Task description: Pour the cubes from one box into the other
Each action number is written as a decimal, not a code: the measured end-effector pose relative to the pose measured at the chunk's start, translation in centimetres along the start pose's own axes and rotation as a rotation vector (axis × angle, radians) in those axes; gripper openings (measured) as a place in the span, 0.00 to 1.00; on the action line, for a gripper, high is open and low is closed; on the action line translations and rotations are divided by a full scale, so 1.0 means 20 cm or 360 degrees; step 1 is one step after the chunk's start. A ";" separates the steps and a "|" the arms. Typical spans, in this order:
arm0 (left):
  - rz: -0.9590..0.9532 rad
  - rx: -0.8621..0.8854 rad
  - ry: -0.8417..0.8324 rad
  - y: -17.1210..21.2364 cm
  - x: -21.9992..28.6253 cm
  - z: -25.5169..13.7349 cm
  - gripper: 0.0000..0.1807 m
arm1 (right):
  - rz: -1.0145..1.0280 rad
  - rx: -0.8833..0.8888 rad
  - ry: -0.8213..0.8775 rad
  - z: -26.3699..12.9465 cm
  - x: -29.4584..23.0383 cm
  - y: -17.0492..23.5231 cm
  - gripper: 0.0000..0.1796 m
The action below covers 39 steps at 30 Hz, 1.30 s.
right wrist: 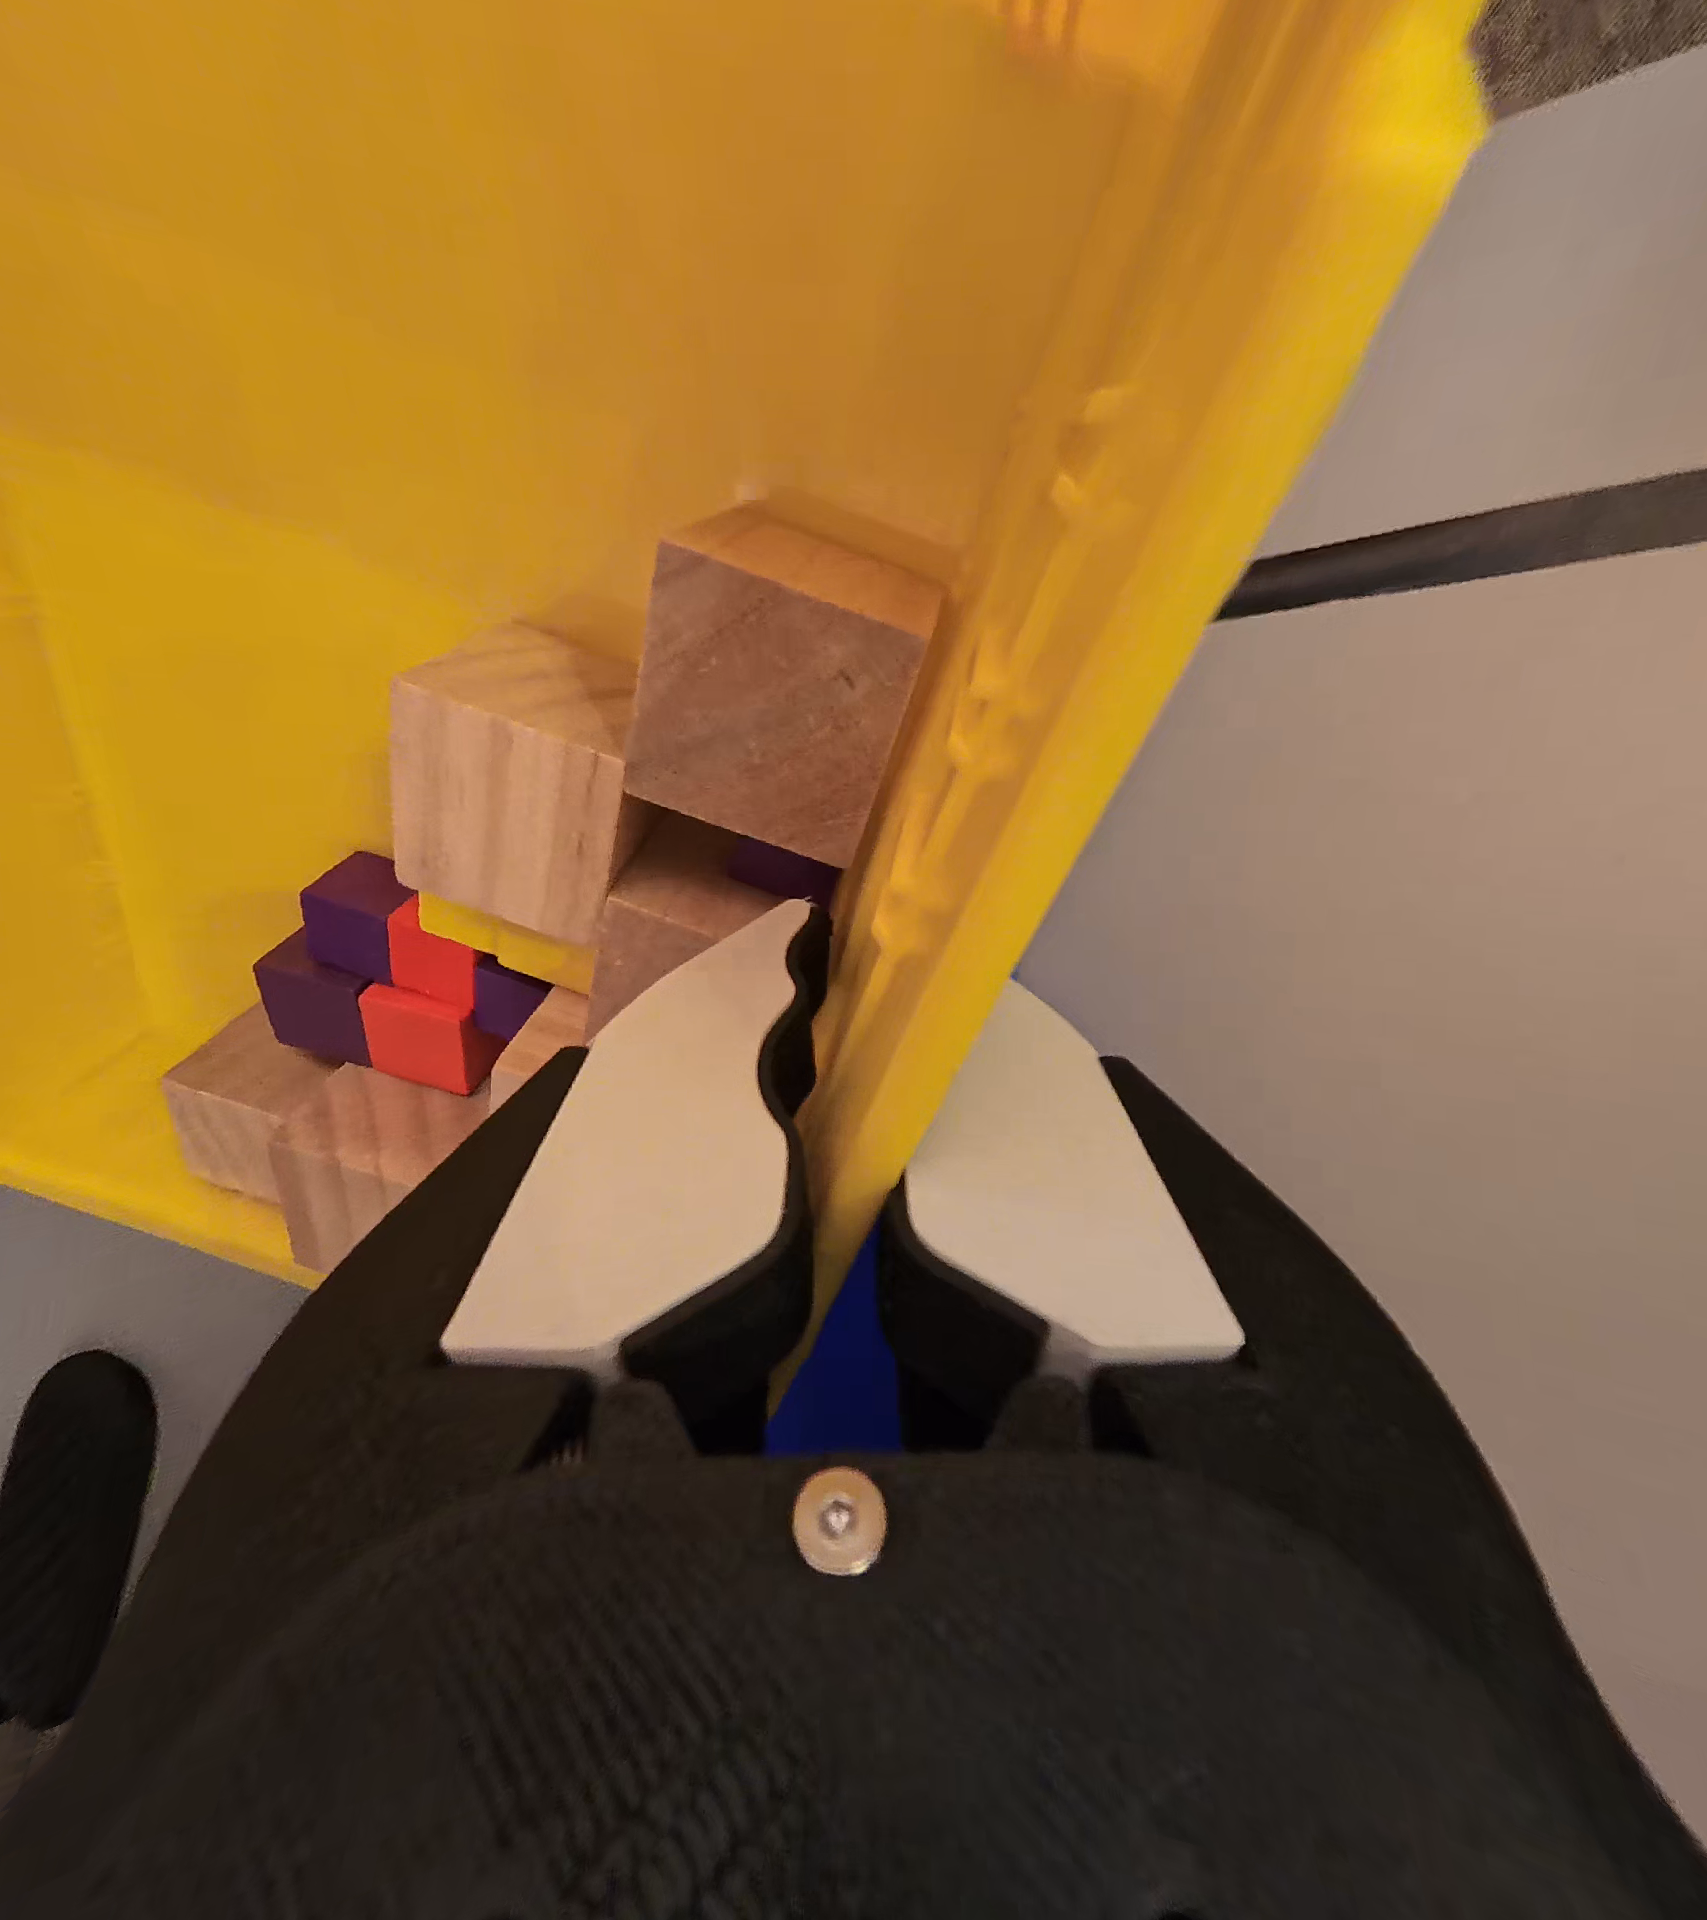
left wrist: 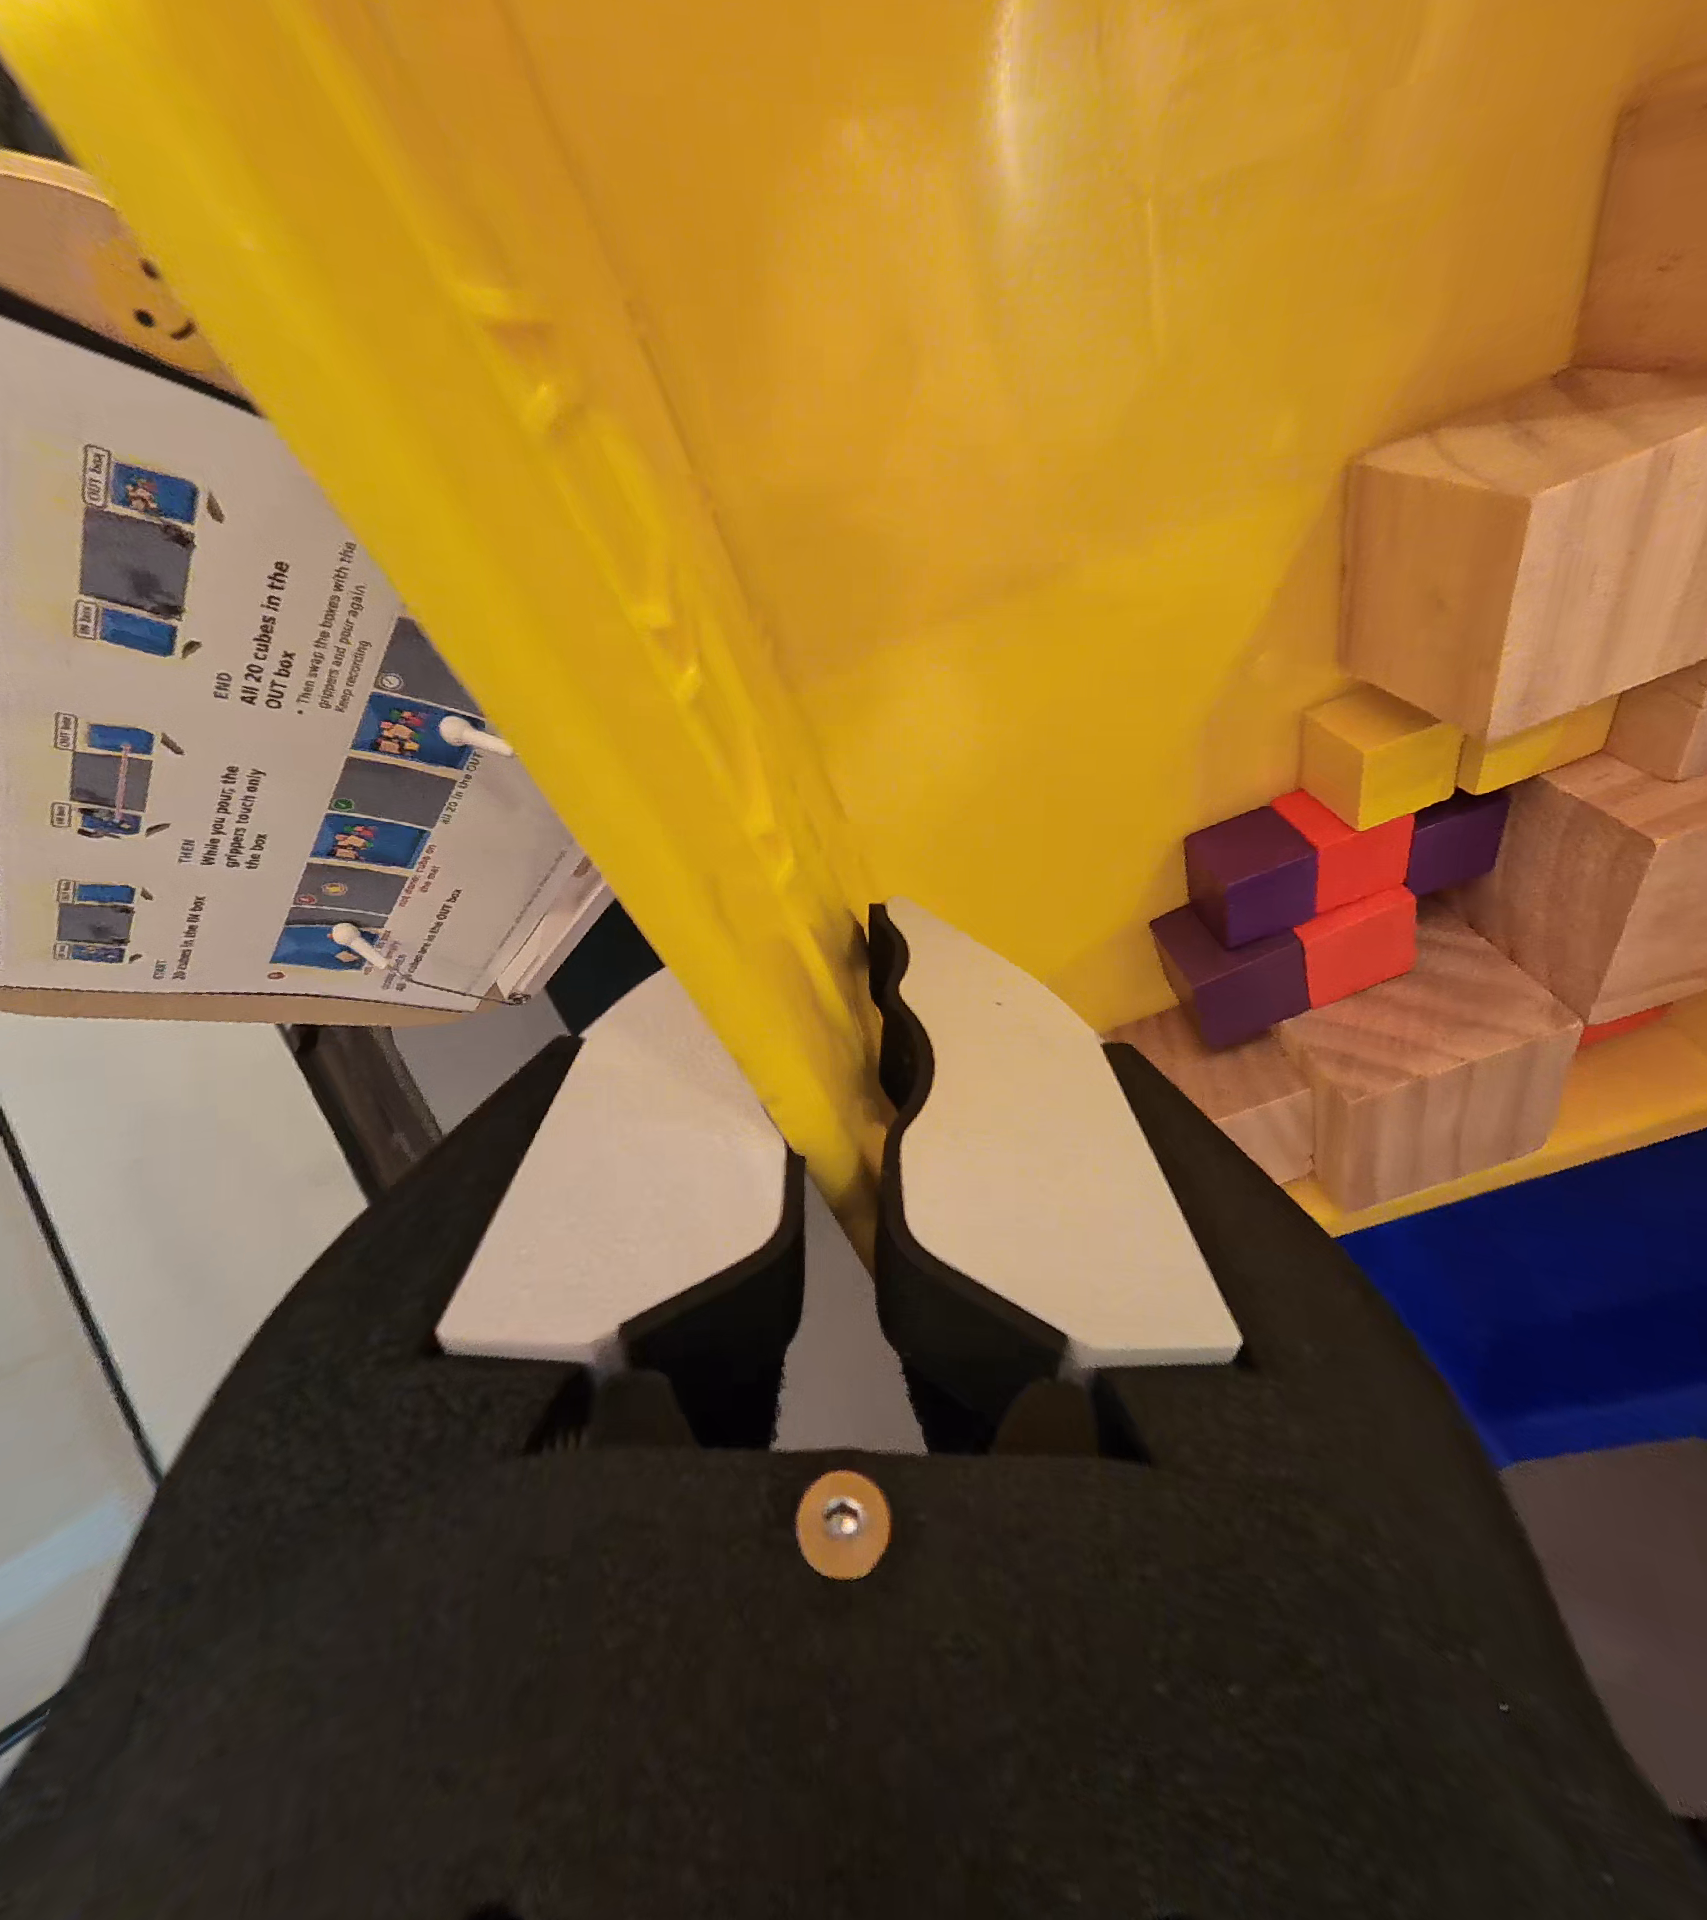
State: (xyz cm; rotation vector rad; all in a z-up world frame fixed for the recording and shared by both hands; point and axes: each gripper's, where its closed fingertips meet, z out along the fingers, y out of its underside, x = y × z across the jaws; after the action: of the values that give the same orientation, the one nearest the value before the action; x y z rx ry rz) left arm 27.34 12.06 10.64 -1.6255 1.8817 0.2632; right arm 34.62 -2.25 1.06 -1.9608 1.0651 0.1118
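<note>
Both grippers – left & right – clamped on tilted yellow box walls; cubes piled at its low edge, over blue box.

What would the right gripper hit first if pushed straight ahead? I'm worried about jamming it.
The right gripper is shut on the yellow box wall, so it would slide along it; its inner finger likely meets the wooden cubes first.

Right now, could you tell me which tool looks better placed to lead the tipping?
Probably neither alone. The left tool and right tool each clamp a side wall of the yellow box. The cubes already sit piled at its lower edge, above the blue box.
</note>
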 end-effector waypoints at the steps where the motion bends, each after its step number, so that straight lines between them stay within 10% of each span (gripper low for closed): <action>1: -0.0019 0.0034 0.0005 0.00 0.00 -0.01 0.05 | -0.0024 0.0021 0.0022 -0.02 0.00 -0.01 0.03; 39: -0.0461 0.0731 0.0160 0.20 -0.08 0.07 0.04 | -0.0558 0.0286 0.0476 -0.15 -0.21 -0.14 0.03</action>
State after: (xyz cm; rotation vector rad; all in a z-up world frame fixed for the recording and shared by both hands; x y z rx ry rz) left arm 24.10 14.93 9.41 -1.5757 1.5957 -0.3547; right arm 33.14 -1.05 6.54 -2.0046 0.8633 -0.4657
